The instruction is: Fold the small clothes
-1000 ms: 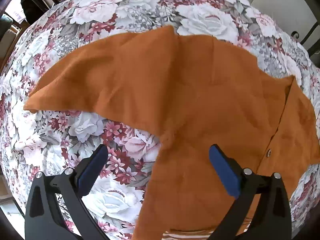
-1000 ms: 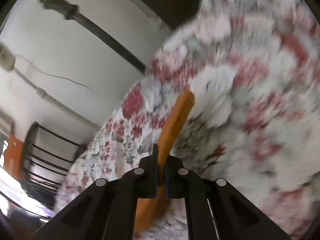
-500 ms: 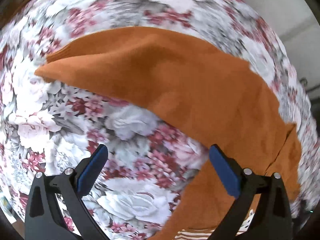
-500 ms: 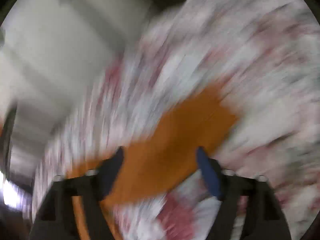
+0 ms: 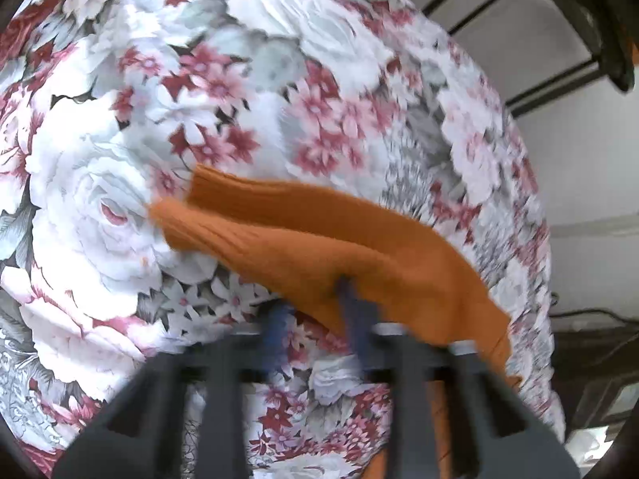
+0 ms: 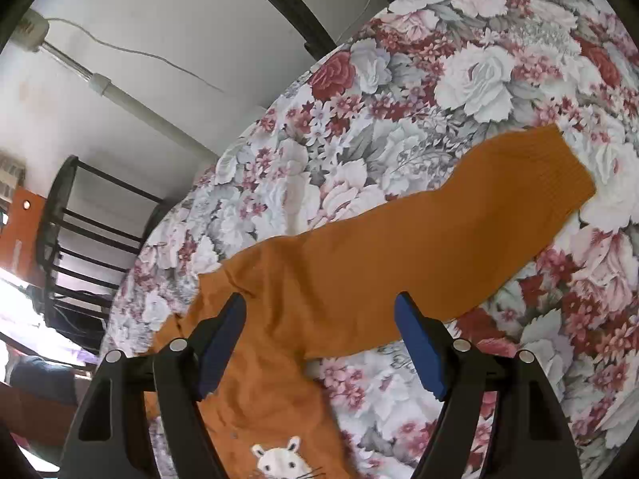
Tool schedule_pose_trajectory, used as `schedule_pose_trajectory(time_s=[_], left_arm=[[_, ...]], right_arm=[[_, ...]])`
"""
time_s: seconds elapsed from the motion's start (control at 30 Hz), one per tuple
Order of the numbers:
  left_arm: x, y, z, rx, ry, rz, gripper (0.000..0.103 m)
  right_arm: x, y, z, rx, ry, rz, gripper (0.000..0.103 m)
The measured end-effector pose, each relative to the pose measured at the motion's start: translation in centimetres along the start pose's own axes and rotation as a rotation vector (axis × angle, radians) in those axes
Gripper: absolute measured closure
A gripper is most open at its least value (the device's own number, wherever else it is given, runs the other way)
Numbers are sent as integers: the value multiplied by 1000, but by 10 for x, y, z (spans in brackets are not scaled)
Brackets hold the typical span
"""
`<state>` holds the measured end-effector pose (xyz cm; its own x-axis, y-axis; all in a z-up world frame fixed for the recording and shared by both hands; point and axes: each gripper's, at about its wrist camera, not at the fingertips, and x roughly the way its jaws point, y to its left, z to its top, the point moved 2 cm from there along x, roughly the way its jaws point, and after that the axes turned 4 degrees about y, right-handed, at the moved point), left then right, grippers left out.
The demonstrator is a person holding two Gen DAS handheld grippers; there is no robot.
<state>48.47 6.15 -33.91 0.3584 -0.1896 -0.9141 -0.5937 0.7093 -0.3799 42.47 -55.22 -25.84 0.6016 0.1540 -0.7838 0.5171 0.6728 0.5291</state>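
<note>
An orange child's sweater (image 6: 359,263) lies on the floral cloth (image 6: 479,72), one sleeve stretched out to the right, a white mouse picture (image 6: 283,459) on its front. My right gripper (image 6: 319,339) is open and empty, hovering over the sleeve's base. In the left wrist view the other sleeve (image 5: 319,247) lies across the floral cloth (image 5: 199,80), its ribbed cuff at the left. My left gripper (image 5: 315,319) is blurred with its jaws close together; the right finger touches the sleeve's edge, and whether it pinches the cloth is unclear.
A black metal bed frame (image 6: 80,219) and a white wall with a cable (image 6: 139,56) stand beyond the cloth's edge. Dark bars (image 5: 519,20) show at the top right of the left wrist view.
My right gripper let go of the sleeve, opened and drew back over the sweater. My left gripper moved to the other sleeve and its jaws have closed in from wide open.
</note>
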Motion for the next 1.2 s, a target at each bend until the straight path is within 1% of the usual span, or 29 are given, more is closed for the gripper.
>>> schedule_pose_trajectory(time_s=[0.03,0.1,0.13,0.17,0.2,0.23,0.27,0.3,0.33,0.37,0.4,0.43,0.47,0.5,0.53,0.6,0.63,0.7,0.77,0.8,0.87,0.9,0.93,0.97,1.03,1.07,1.1,1.17,1.2], left_arm=[[-17,9,3,3,-24,-4,98],[-43,2,-2,28,-97,-6,98],[-59,-9,-5,68,-170,4,98],[-74,2,-7,90,-207,21,98],[-85,7,-11,125,-250,88,97],[-80,11,-15,135,-246,145,94],[-74,23,-17,131,-216,190,90],[-60,36,-19,118,-158,239,78],[-40,53,-20,87,-75,298,71],[-32,65,-20,54,-43,277,71],[-34,67,-19,34,-45,251,72],[-44,65,-18,9,-47,226,70],[-61,60,-17,-4,-77,200,65],[-77,56,-17,-11,-125,162,52],[-104,46,-18,-12,-240,109,36],[-127,29,-16,19,-379,111,25],[-126,21,-15,45,-395,106,25],[-114,11,-13,107,-346,78,24],[-72,-5,-10,183,-219,109,25],[-55,-9,-9,218,-165,156,25],[-6,-9,-13,285,-57,354,25],[7,-2,-12,288,-25,430,24],[19,6,-10,277,-7,428,23],[17,9,-9,256,-13,409,23],[3,3,-10,202,-39,395,26],[-7,-2,-14,191,-68,386,26],[-16,-12,-18,194,-105,349,26],[-28,-47,-33,293,-146,252,16],[-27,-60,-40,343,-147,245,6]], right_arm=[[-9,-1,-1,0,-10,-2,26],[-22,5,-5,3,-25,3,26],[-19,8,-7,5,-34,2,26],[-19,7,-7,6,-37,-1,26],[-18,5,-7,8,-33,-7,26],[-15,2,-7,15,-20,-15,26],[-12,-1,-7,24,-7,-17,26],[-9,-3,-8,33,7,-14,26],[-6,-5,-8,40,23,-10,26],[-5,-5,-9,41,28,-10,26],[-6,-5,-9,37,26,-11,26],[-7,-5,-8,26,19,-14,26],[-8,-4,-8,16,10,-18,26],[-9,-4,-7,4,-1,-26,26],[-8,-3,-7,-10,-12,-43,26],[-3,-4,-7,-17,-10,-62,26],[1,-5,-8,-9,-1,-55,26],[8,-6,-9,-7,18,-43,26],[15,-9,-7,-12,26,-53,26],[17,-12,-6,-3,29,-53,26],[23,-25,-2,44,49,-43,26],[27,-34,-2,71,64,-47,26],[32,-48,-2,108,82,-59,26],[36,-60,-1,142,89,-43,27],[34,-71,0,206,88,-29,41],[27,-67,0,208,76,-44,41],[18,-57,0,175,52,-48,38],[3,-26,1,38,5,-7,37],[0,-11,0,-28,-9,3,35]])
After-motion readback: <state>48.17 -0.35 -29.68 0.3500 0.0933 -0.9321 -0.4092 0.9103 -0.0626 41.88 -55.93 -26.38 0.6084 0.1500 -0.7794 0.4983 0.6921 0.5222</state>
